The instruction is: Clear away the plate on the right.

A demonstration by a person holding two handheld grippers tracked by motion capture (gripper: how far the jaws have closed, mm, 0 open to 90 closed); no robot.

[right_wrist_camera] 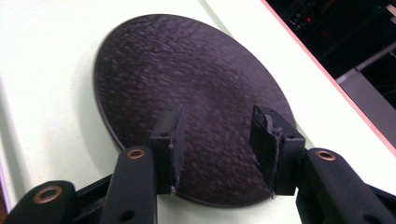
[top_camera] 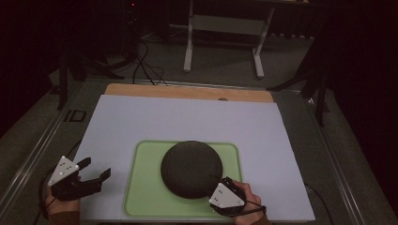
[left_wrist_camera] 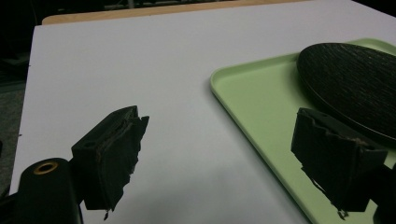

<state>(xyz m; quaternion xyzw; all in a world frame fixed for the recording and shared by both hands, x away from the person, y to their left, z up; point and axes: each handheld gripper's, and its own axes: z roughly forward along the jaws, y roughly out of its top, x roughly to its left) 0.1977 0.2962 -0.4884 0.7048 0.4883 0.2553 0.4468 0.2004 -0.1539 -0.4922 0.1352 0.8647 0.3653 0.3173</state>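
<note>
Right gripper [top_camera: 224, 183] sits half-open, empty, at the round black textured plate's [top_camera: 191, 168] 5 o'clock edge; left gripper [top_camera: 96, 171] wide open, empty, well off at 9.

White-topped table [top_camera: 155, 119] with a wooden far edge, pale green tray [top_camera: 145, 187] lying flat on its near half

A round, dark, rough-textured plate [top_camera: 192, 168] lies flat on a pale green rectangular tray with rounded corners [top_camera: 141, 187]; the plate sits in the tray's right half; the tray rests near the front edge of a white tabletop [top_camera: 187, 117].
</note>
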